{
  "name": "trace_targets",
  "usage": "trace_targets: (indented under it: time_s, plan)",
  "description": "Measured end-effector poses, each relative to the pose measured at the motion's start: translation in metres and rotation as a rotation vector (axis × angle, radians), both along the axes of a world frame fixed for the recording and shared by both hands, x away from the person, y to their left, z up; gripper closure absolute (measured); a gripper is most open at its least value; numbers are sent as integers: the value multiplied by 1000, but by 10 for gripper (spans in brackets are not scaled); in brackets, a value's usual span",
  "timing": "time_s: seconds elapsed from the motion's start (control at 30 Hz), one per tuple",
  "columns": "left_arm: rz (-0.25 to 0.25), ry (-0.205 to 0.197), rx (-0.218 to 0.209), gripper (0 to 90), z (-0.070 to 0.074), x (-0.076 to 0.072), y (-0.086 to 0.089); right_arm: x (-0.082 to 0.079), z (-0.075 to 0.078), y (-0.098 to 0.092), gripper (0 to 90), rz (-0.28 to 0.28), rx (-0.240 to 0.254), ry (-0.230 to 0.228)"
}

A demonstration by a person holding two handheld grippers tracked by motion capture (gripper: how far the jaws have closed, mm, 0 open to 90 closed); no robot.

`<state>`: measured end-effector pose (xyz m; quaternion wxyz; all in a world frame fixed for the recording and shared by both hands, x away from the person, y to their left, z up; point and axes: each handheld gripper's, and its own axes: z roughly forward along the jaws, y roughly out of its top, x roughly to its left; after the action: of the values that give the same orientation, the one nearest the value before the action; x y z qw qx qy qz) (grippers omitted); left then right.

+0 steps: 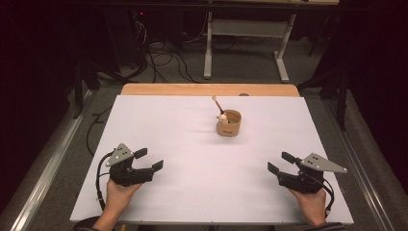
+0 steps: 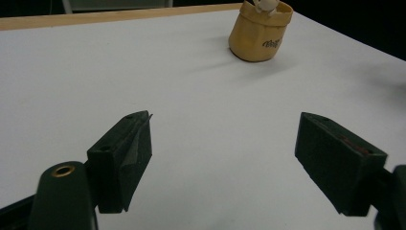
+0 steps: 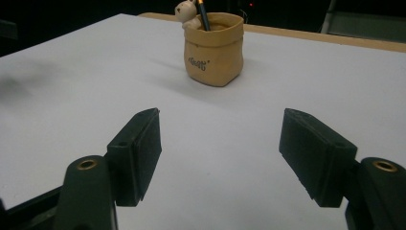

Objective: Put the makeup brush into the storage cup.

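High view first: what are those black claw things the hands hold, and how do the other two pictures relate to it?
Those are hand-held two-jaw tools: a person holds the left gripper and the right gripper, one in each hand. The high view looks down from above the person's side of the white table. The other two pictures come from cameras riding on each gripper, looking along its black jaws. Both stand open and hold nothing. Farther off on the table stands a tan pouch-shaped holder with a pencil sticking out and a small figure at its rim.
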<state>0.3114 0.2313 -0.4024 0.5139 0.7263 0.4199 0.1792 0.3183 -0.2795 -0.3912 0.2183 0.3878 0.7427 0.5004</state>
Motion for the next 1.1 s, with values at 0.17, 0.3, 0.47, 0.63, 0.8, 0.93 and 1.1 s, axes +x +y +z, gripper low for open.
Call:
trace_targets:
  time_s: [0.17,0.3,0.47,0.63,0.8,0.93,1.1]
  plan:
    - [3,0,-1,208,0,0,0,2,-5,1,326,-2,-7,11]
    - [6,-4,-3,208,0,0,1,4,-9,-1,326,-8,-11,17]
    - [7,-5,-6,208,0,0,1,6,-12,-2,326,-9,-9,22]
    - [6,-4,-4,208,0,0,1,8,-15,-4,326,-18,-9,32]
    - [6,-4,-5,208,0,0,1,10,-18,-7,326,-33,-11,42]
    - [5,-3,-5,208,0,0,1,10,-20,-10,326,-45,-20,42]
    - [2,-2,-5,209,0,0,1,8,-21,-14,327,-60,-7,46]
